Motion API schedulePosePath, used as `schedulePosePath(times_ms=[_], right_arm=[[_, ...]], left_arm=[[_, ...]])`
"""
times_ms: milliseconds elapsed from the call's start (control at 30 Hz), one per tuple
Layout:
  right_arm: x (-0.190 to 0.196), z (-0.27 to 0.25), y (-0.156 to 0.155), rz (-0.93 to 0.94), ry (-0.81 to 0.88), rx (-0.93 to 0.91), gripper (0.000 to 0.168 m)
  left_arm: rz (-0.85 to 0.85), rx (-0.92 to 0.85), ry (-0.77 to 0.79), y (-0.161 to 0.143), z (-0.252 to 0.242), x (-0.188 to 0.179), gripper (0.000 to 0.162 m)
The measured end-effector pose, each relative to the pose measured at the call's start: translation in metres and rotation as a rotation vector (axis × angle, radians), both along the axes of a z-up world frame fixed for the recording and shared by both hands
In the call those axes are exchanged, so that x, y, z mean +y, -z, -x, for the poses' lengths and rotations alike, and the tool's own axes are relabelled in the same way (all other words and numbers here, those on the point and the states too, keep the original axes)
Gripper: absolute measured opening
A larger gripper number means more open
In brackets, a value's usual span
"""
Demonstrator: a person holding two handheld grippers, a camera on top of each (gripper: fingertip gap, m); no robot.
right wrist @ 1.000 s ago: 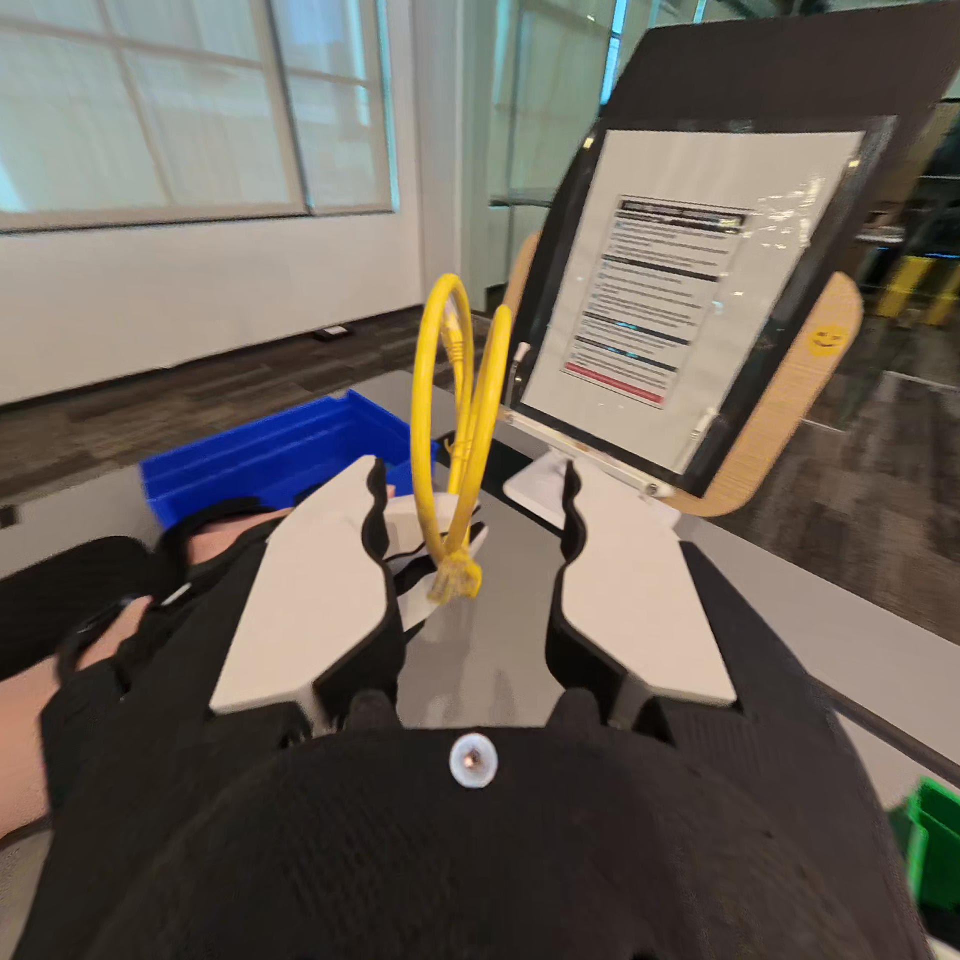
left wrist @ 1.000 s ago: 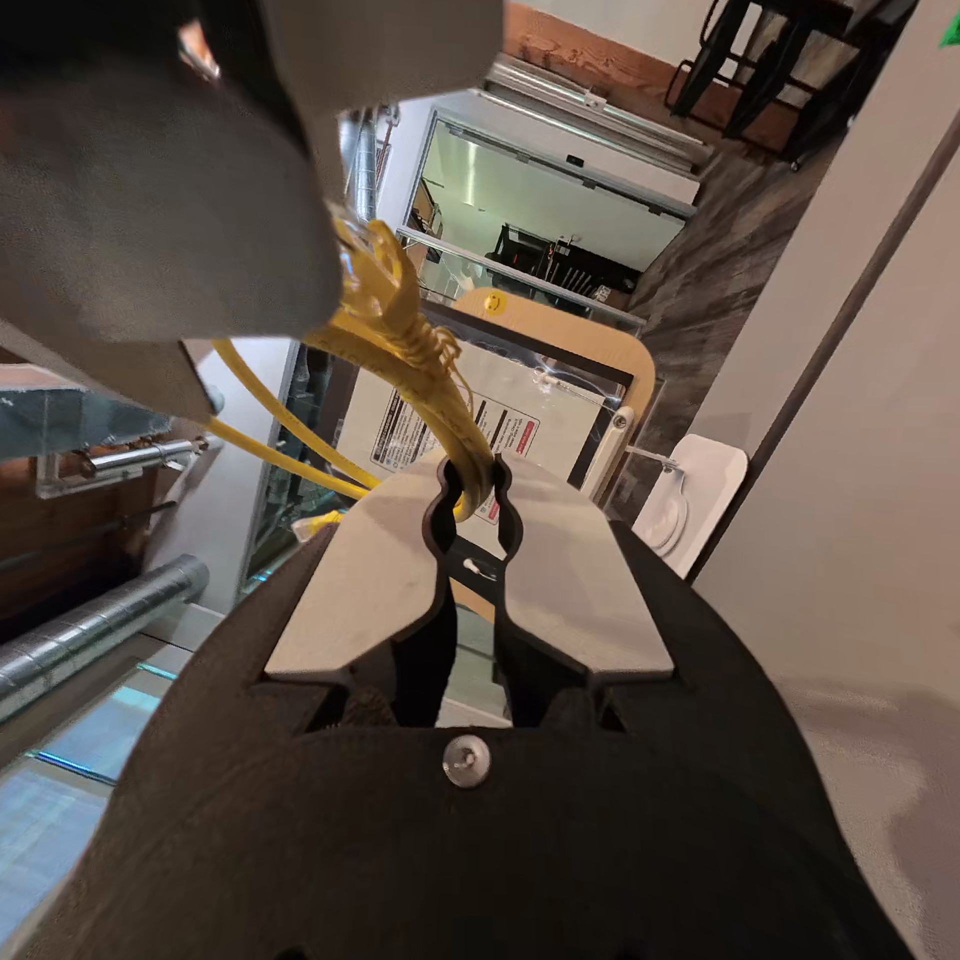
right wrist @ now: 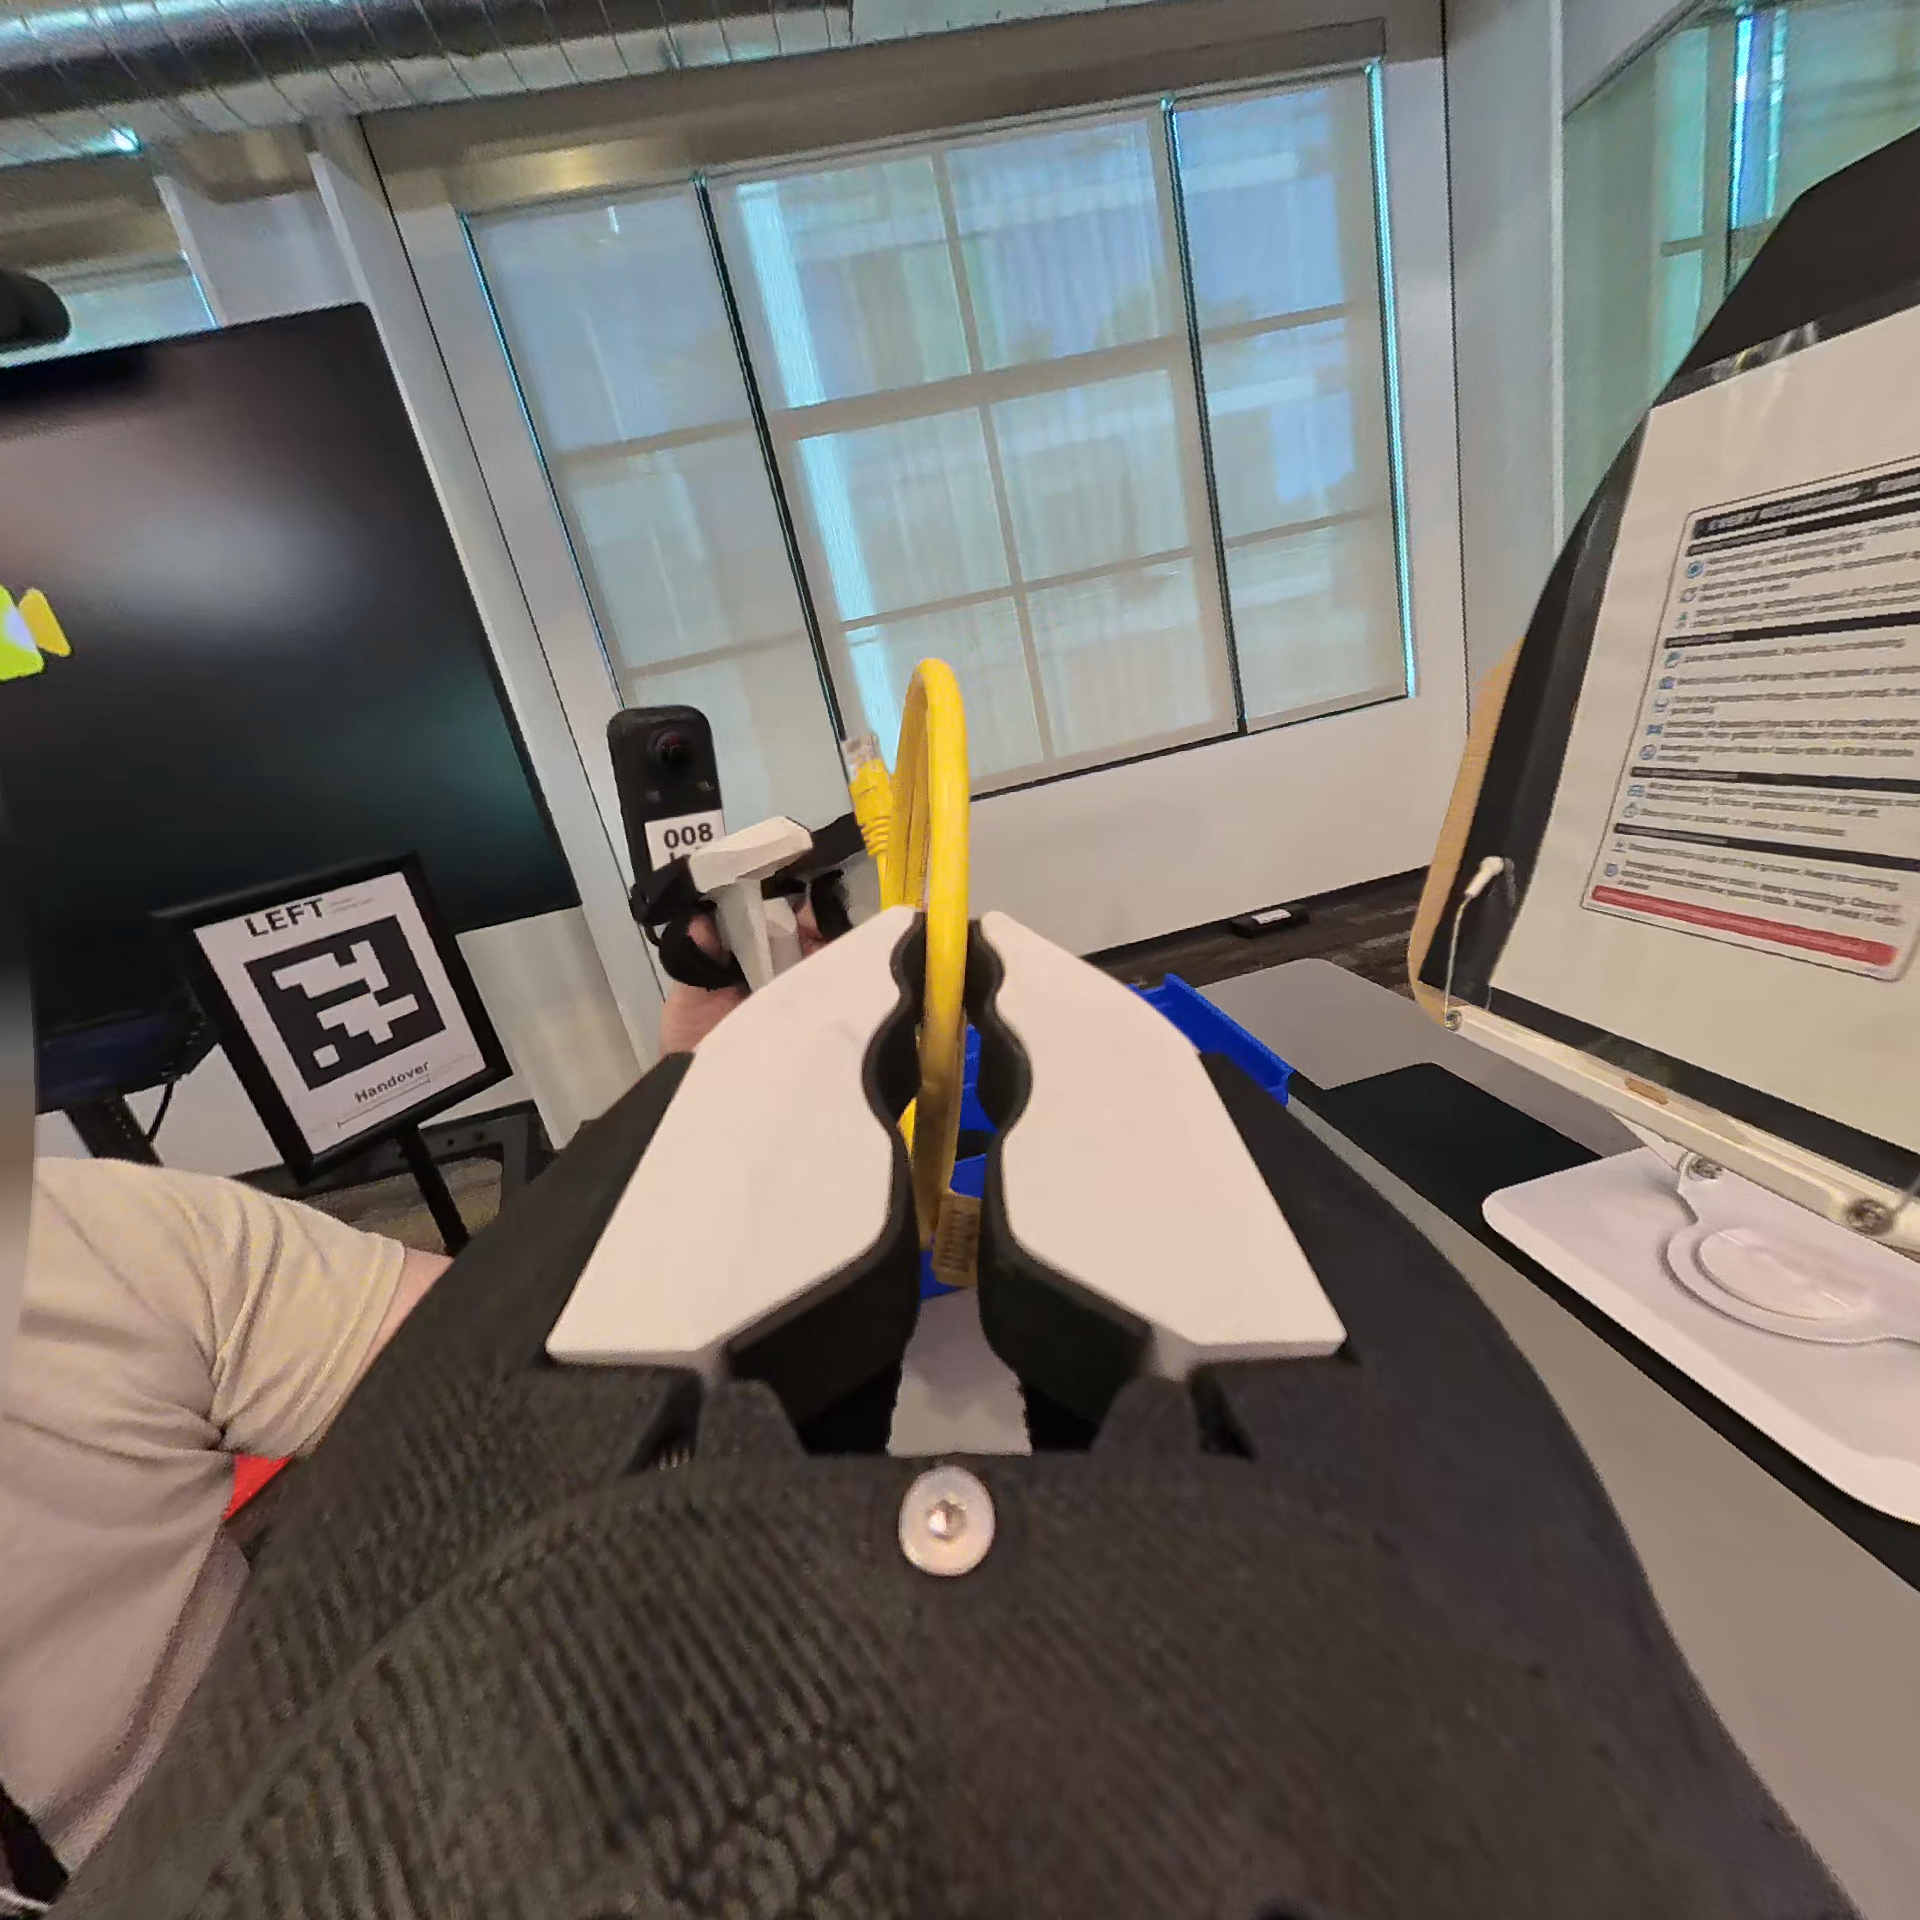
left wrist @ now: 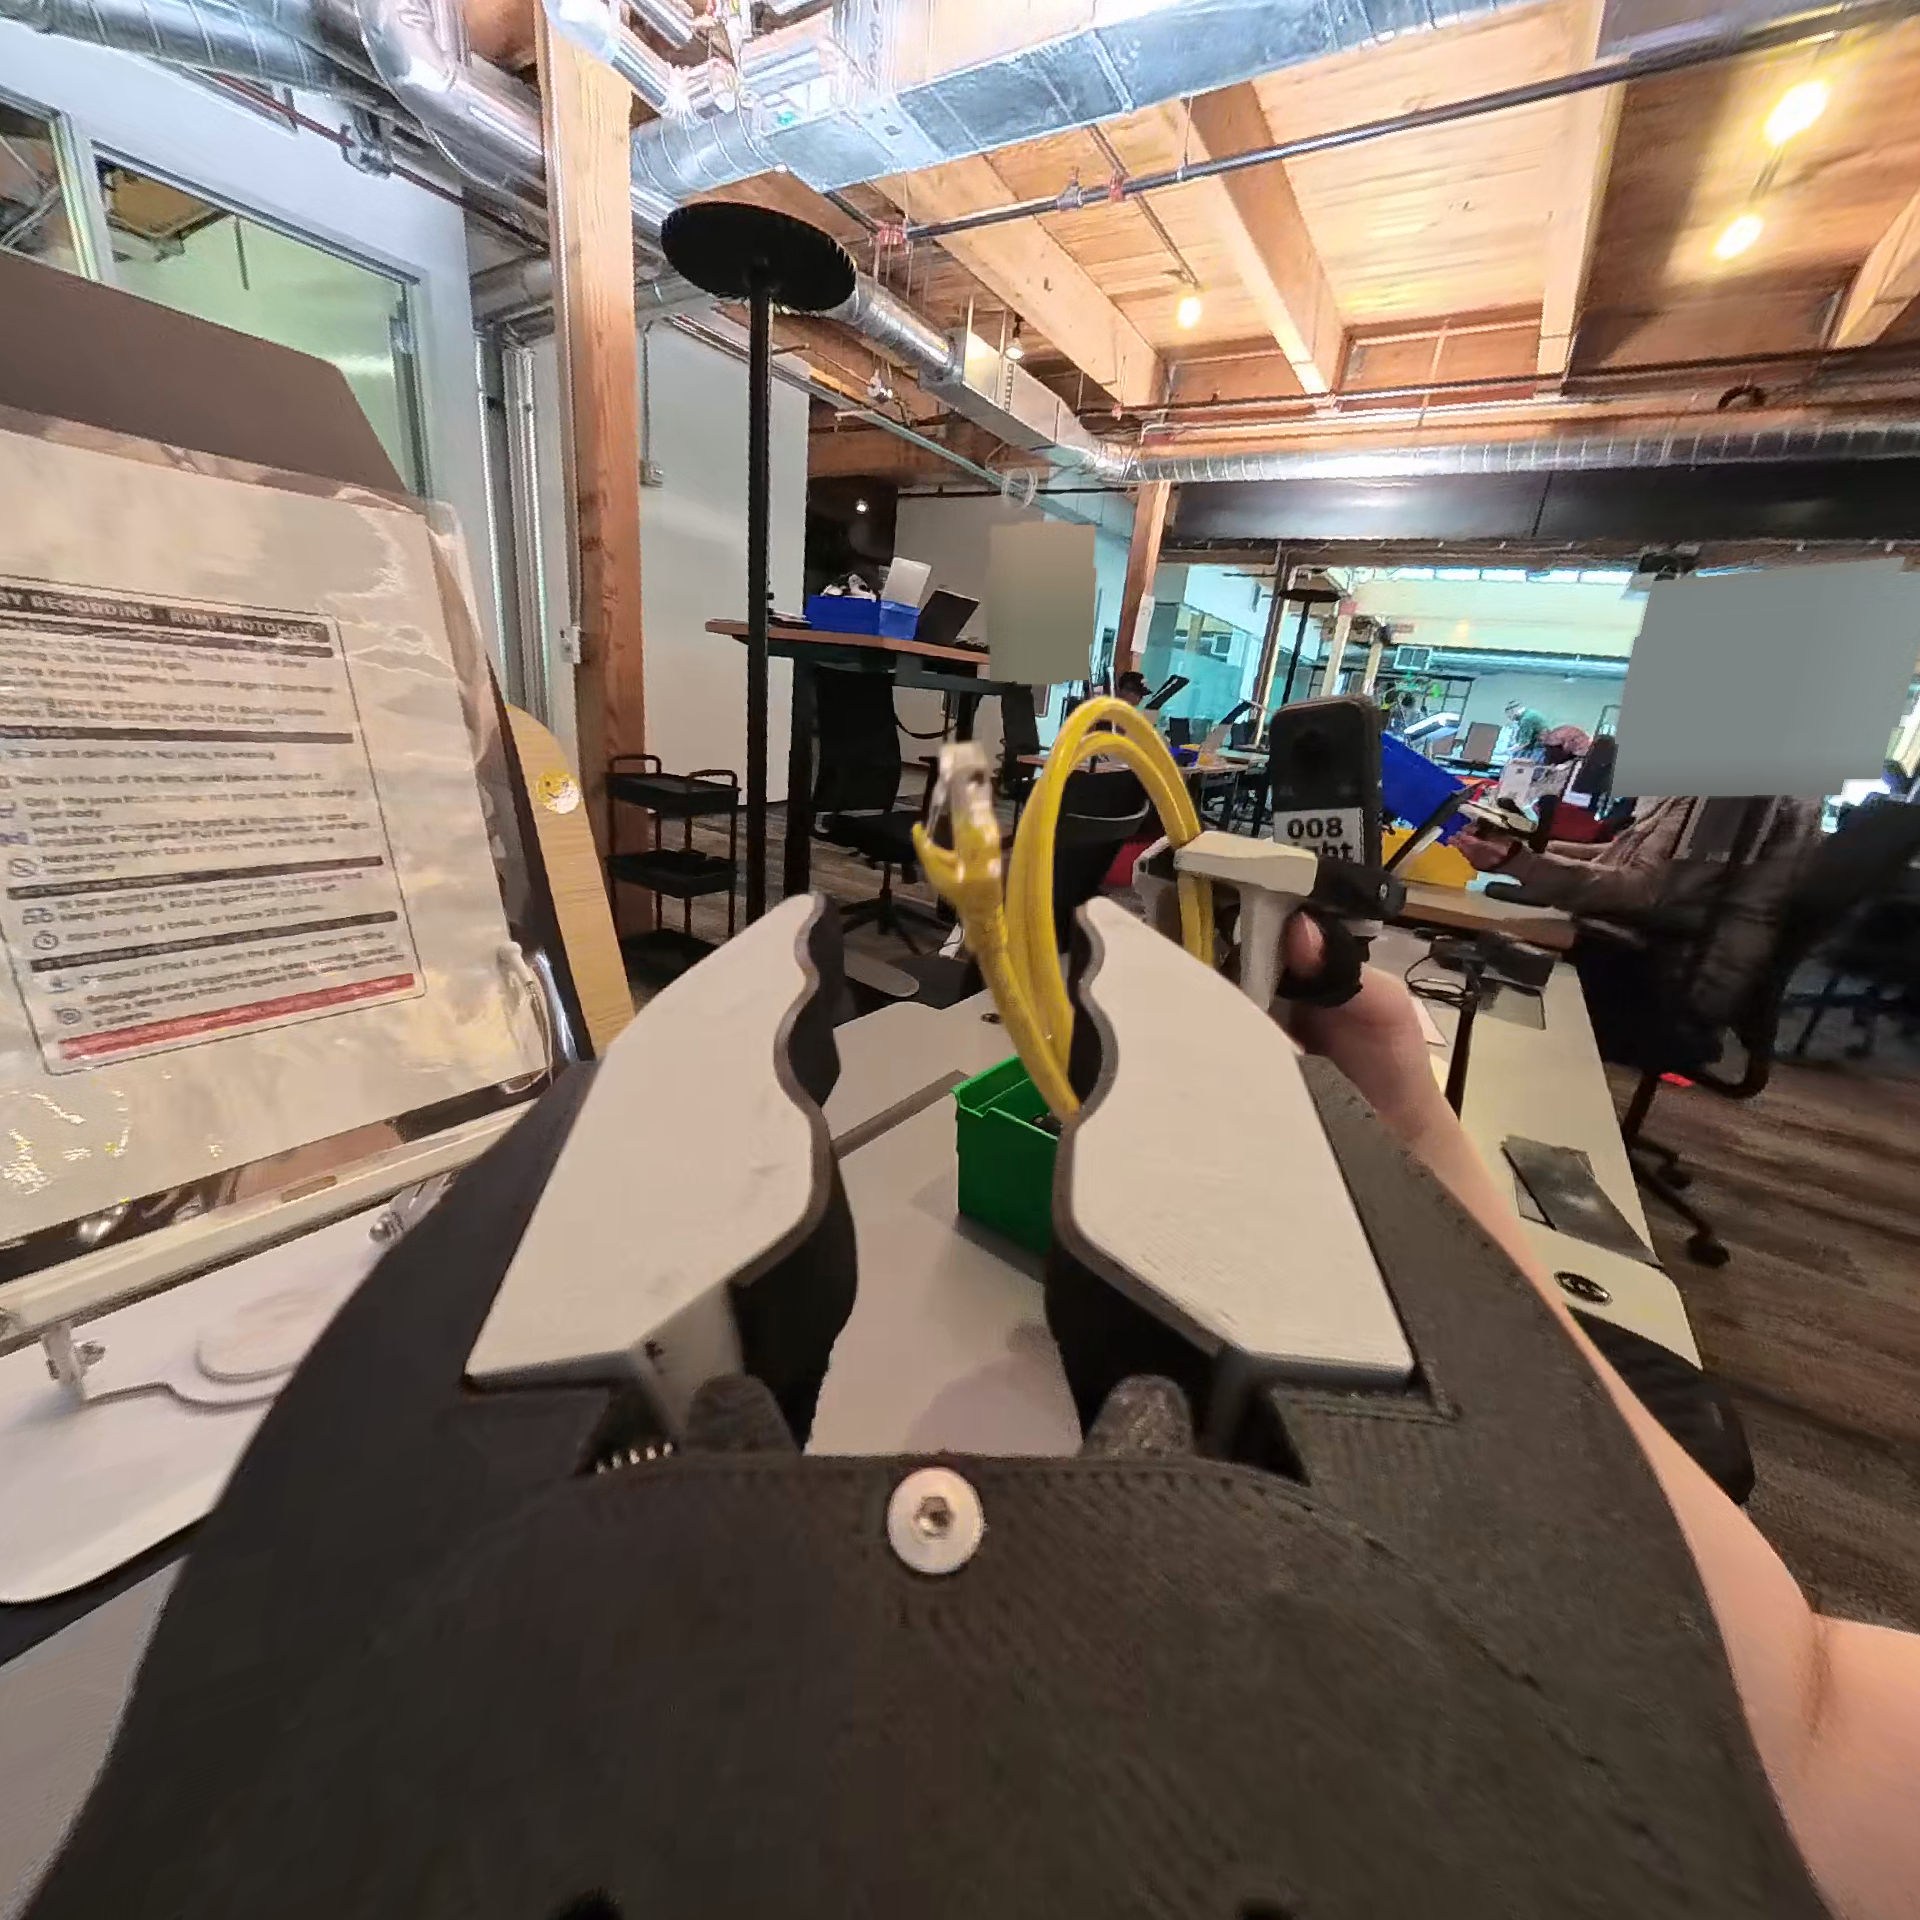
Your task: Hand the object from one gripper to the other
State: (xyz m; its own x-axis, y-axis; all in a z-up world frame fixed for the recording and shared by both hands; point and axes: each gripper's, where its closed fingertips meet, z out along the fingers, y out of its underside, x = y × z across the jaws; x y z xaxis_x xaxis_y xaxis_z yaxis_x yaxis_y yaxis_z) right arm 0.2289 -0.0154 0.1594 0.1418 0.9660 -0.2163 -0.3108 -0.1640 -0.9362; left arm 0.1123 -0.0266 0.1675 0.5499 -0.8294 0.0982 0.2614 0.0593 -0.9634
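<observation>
The right gripper (right wrist: 940, 997), its white-faced, wavy-edged fingers drawn in close, clamped a coiled yellow network cable (right wrist: 935, 935) between them, the loop rising upright above the fingertips and one clear-tipped plug (right wrist: 864, 764) pointing up to the loop's left. The cable's other plug (right wrist: 956, 1242) hung low between the fingers, near their base. The left gripper (left wrist: 951, 997) stood with its fingers spread wide and empty; in the left wrist view the yellow coil (left wrist: 1039, 914) hung just beyond that gap, close to the inner edge of the right-hand finger (left wrist: 1195, 1143), though contact could not be made out. Farther off in that view the right gripper (left wrist: 1236, 894) held the coil's far side. A green plastic bin (left wrist: 1003, 1153) sat on the grey table (left wrist: 1558, 1049) below the cable, a blue bin (right wrist: 1210, 1029) lay behind the right gripper, and a laminated instruction sheet on a tilted stand (left wrist: 197, 831) stood alongside.
</observation>
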Motion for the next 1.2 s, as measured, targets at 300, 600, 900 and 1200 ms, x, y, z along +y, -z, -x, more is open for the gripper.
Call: schedulePosePath(times_ms=[300, 600, 900, 1200], right_arm=[[0.008, 0.030, 0.014, 0.019, -0.022, -0.061, 0.006], [0.049, 0.028, 0.038, -0.023, 0.232, -0.162, 0.057], [0.022, 0.106, 0.090, -0.923, 0.404, -0.731, 0.050], [0.009, 0.202, 0.137, -1.115, 0.393, -0.832, 0.053]], left_arm=[[0.042, 0.043, -0.084, 0.013, 0.006, 0.021, 0.015], [-0.039, 0.176, -0.433, 0.002, 0.076, 0.038, 0.014], [-0.054, 0.263, -0.743, -0.006, 0.142, 0.040, 0.014], [-0.057, 0.226, -0.757, -0.016, 0.147, 0.025, 0.014]])
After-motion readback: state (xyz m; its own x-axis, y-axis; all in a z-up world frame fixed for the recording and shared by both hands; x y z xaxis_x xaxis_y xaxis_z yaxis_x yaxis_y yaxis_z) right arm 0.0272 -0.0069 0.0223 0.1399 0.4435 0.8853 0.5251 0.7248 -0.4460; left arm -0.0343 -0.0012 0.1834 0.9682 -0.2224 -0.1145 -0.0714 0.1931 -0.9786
